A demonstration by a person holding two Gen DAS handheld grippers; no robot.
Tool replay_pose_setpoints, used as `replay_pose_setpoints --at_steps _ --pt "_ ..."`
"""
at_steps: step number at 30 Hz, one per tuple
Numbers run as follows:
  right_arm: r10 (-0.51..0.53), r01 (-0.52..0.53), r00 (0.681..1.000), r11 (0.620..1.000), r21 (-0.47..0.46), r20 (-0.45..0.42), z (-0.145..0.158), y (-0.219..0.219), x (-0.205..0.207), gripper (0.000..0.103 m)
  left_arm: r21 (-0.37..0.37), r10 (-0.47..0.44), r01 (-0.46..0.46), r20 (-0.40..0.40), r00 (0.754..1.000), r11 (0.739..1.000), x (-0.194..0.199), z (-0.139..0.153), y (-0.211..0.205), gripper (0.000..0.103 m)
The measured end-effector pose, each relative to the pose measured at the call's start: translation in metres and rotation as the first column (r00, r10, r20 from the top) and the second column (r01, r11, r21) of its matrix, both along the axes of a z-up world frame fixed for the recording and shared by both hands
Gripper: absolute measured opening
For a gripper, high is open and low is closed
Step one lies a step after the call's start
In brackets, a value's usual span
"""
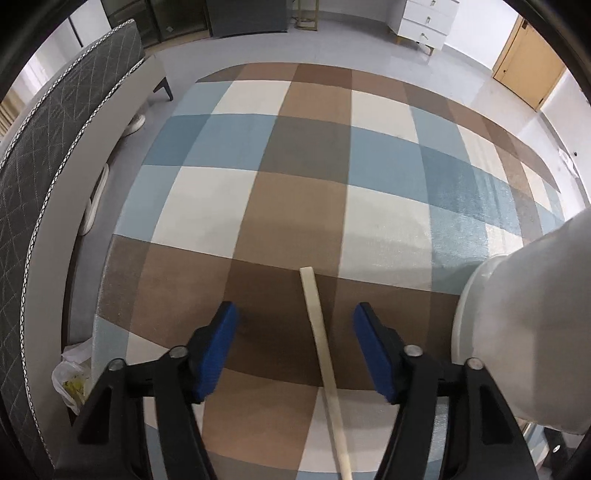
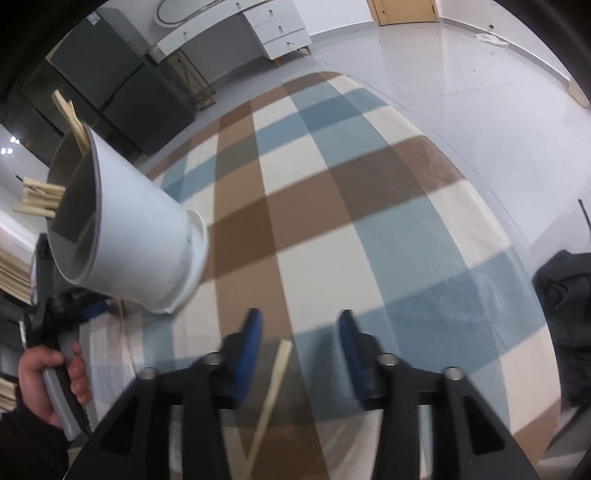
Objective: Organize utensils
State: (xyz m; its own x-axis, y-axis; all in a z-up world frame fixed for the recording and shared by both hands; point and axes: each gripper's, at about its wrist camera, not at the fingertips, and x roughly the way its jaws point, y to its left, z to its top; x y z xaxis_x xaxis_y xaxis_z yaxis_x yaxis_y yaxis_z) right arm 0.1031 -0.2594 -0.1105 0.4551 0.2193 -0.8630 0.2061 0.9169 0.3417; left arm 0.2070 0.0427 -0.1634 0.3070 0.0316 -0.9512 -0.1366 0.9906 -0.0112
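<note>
Between our left gripper's (image 1: 295, 341) blue pads (image 1: 218, 350) a pale wooden stick (image 1: 325, 365) lies on the checked rug (image 1: 295, 206), pointing away from us and nearer the right-hand pad; the jaws stand apart and neither pad touches it. Just right of that gripper the white utensil holder (image 1: 517, 332) fills the edge of the left wrist view, its base towards us. Further left sit a grey patterned sofa (image 1: 55, 166) and a crumpled plastic bag (image 1: 72, 373) by its foot. Nothing lies across the stick.

Our right gripper (image 2: 301, 349) is also parted, with a second wooden stick (image 2: 275, 384) on the rug between its blurred pads, touching neither as far as we can tell. Only the right wrist view shows the holder (image 2: 144, 243) from its open end: tilted, with several wooden sticks (image 2: 40, 199) poking from its mouth. It also shows a hand (image 2: 48, 380) at lower left gripping the grey handle of the other tool. Beyond the rug we see a white drawer unit (image 2: 284, 37) and a wooden door (image 2: 404, 11).
</note>
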Motion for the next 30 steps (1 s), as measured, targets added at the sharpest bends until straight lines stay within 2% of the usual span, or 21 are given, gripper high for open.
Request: replay_pose_setpoints --at_steps 1,2,3,7,8,12,14,16,22,30 --pt "0.007 -0.007 1.000 1.000 0.000 -0.010 -0.002 0.002 -0.003 0.049 0.000 -0.009 0.009 0.005 1.000 1.000 0.000 0.001 -0.001 0.042" --pt "0.016 -0.016 1.000 1.000 -0.006 -0.022 -0.004 0.005 -0.006 0.049 -0.001 -0.017 0.017 0.011 1.000 1.000 -0.002 0.002 -0.003 0.030" --pt "0.021 -0.022 0.999 1.000 -0.016 -0.030 -0.006 0.007 -0.008 0.049 -0.002 -0.030 0.030 0.015 0.999 1.000 -0.004 0.003 -0.003 0.023" --pt "0.063 -0.066 0.997 0.995 -0.077 -0.044 -0.008 0.023 -0.011 0.053 -0.034 -0.026 0.026 0.017 1.000 0.999 -0.006 0.003 0.002 0.003" --pt "0.072 -0.076 0.996 0.992 -0.096 -0.045 -0.008 0.026 -0.011 0.053 -0.053 -0.017 0.018 0.013 1.000 0.998 -0.007 0.003 0.007 0.002" --pt "0.126 -0.136 0.990 0.964 -0.228 -0.059 -0.009 0.049 -0.008 0.051 -0.118 0.008 -0.007 0.005 1.000 0.993 -0.011 0.002 0.016 0.002" --pt "0.152 -0.162 0.987 0.938 -0.305 -0.058 -0.010 0.060 -0.006 0.039 -0.138 0.021 -0.020 0.006 1.000 0.990 -0.012 0.003 0.021 0.001" --pt "0.161 -0.169 0.986 0.927 -0.335 -0.050 -0.010 0.065 -0.004 0.010 -0.163 0.043 -0.038 0.026 0.999 0.986 -0.010 0.008 0.026 0.001" --pt "0.180 -0.177 0.984 0.947 -0.267 -0.015 -0.008 0.064 -0.002 0.006 -0.233 0.085 -0.051 0.138 0.987 0.971 -0.029 0.047 0.037 0.001" --pt "0.186 -0.177 0.972 0.982 -0.073 0.141 0.024 0.060 -0.028 0.005 -0.256 0.068 -0.009 0.221 0.973 0.967 -0.071 0.076 0.026 0.001"
